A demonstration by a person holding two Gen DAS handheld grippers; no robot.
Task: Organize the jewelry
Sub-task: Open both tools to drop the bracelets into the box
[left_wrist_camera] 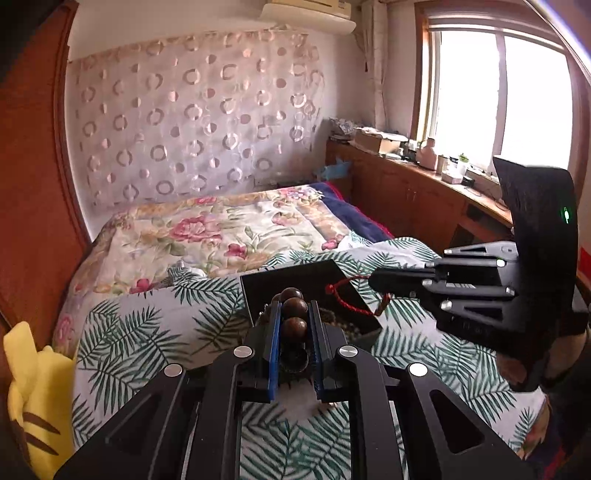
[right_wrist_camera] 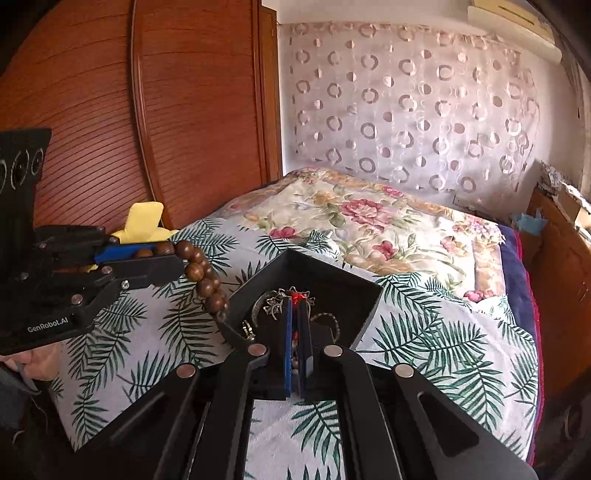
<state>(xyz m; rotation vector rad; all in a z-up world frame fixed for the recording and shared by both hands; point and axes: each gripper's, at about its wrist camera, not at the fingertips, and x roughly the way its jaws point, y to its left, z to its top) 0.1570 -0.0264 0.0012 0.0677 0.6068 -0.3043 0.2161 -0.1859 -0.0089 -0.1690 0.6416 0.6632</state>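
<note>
Both grippers grip: left (left_wrist_camera: pixel 293 325) round wooden beads (left_wrist_camera: pixel 294 308), right (right_wrist_camera: pixel 295 328) red cord (left_wrist_camera: pixel 347 295).

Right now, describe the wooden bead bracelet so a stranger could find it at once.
On the bed, find the palm-leaf print cover with a black open box on it. At the box's left edge, the left gripper is clamped on the wooden bead bracelet: large round brown beads, unlike the thin red cord and silvery pendants.

Home bedroom: bed (left_wrist_camera: pixel 229 236) with floral quilt and palm-leaf cover (right_wrist_camera: pixel 424 332), wooden wardrobe (right_wrist_camera: pixel 166 110), circle-patterned curtain (left_wrist_camera: pixel 192 118), window (left_wrist_camera: pixel 498 96), wall air conditioner (left_wrist_camera: pixel 306 11).
</note>
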